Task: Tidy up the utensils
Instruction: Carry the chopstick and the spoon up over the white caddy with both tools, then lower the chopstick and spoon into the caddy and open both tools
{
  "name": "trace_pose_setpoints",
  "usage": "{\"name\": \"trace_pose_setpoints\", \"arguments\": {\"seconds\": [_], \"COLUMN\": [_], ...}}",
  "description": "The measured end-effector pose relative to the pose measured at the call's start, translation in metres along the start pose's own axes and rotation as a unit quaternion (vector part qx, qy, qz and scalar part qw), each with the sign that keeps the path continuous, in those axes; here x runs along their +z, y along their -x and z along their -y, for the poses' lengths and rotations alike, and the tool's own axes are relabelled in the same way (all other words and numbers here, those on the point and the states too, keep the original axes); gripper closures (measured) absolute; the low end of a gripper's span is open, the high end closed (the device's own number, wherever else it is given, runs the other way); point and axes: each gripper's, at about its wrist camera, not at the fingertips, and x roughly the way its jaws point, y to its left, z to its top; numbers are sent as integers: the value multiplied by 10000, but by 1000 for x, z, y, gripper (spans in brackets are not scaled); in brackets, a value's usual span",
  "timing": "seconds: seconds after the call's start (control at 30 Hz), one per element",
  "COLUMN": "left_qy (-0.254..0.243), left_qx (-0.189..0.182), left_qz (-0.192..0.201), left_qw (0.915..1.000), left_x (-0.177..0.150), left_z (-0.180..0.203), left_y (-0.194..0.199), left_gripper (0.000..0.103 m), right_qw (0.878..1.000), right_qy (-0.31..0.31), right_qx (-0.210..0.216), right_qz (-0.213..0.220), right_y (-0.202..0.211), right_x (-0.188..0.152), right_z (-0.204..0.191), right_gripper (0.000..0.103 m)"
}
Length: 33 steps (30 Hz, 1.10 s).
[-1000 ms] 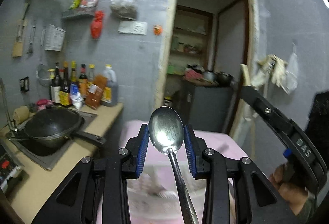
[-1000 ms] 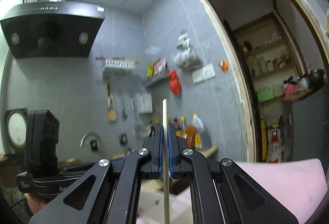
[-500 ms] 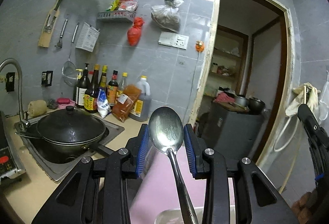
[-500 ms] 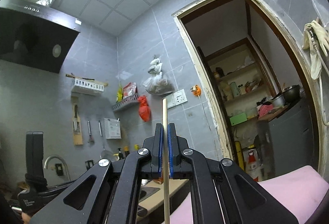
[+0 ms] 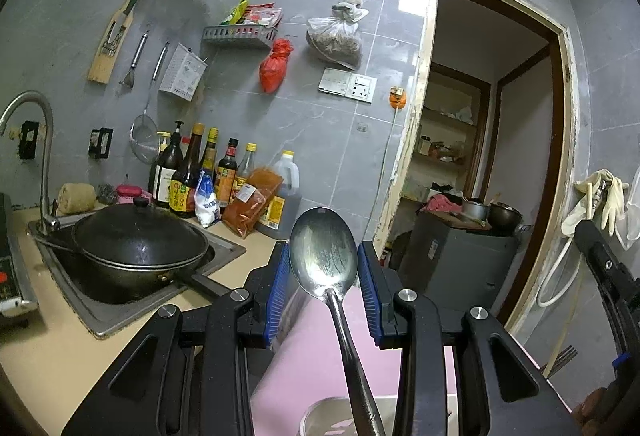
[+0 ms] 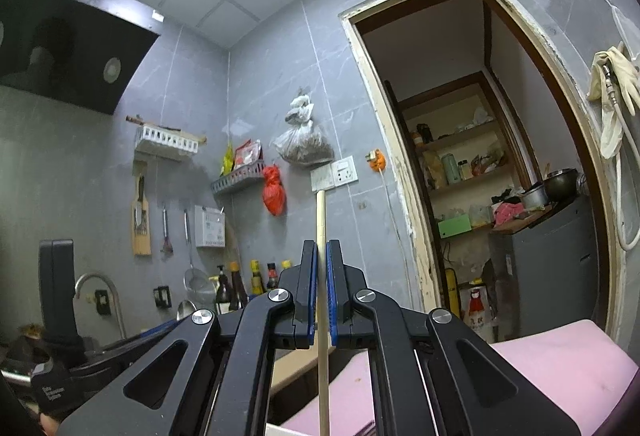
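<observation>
A metal spoon [image 5: 324, 256] stands bowl-up between the blue pads of my left gripper [image 5: 323, 264]. The pads sit close to the bowl's edges; its handle runs down toward a metal cup [image 5: 320, 416] at the bottom edge. My right gripper [image 6: 321, 276] is shut on a pale wooden chopstick [image 6: 321, 220] that stands upright and sticks out above the fingertips. The right gripper's body shows at the right edge of the left wrist view [image 5: 608, 276]. The left gripper's body shows at the left of the right wrist view [image 6: 56, 316].
A black lidded wok [image 5: 136, 244] sits in the sink [image 5: 100, 320] beside a tap [image 5: 28, 140]. Sauce bottles [image 5: 200, 176] line the grey tiled wall. A pink-covered surface [image 6: 560, 368] lies below. An open doorway [image 5: 492, 140] leads to a pantry.
Both grippers have tilted upward, so the views show more wall and ceiling and less of the pink surface. The spoon and chopstick kept their places in the grippers.
</observation>
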Motion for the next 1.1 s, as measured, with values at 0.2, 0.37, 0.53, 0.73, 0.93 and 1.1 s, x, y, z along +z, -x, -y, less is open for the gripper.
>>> {"name": "trace_pose_setpoints", "arguments": {"seconds": [0.2,0.37,0.53,0.73,0.93,1.1], "left_qy": [143,-22,-100,-158,-195,-298], "left_qx": [69,217,142,-45,-223,-266], "left_qz": [98,353,250,6,-200,-349], "left_qw": [9998,9991,9995,9999,9994,9986], "left_x": [-12,-14,-13,-14,-13,-10], "left_z": [1,6,6,3,1,8], "left_y": [6,15,13,13,22,36], "left_gripper": [73,73,73,68,58,45], "right_qw": [9996,9975,9948,9923,9914,9911], "right_qy": [182,482,649,755,744,748], "right_qx": [90,249,363,478,556,572], "right_qz": [-188,-461,-694,-853,-918,-944], "right_y": [3,6,10,15,23,37], "right_x": [-11,-19,-27,-26,-22,-13], "right_z": [-4,-7,-6,-7,-6,-3], "right_gripper": [100,100,99,97,78,64]}}
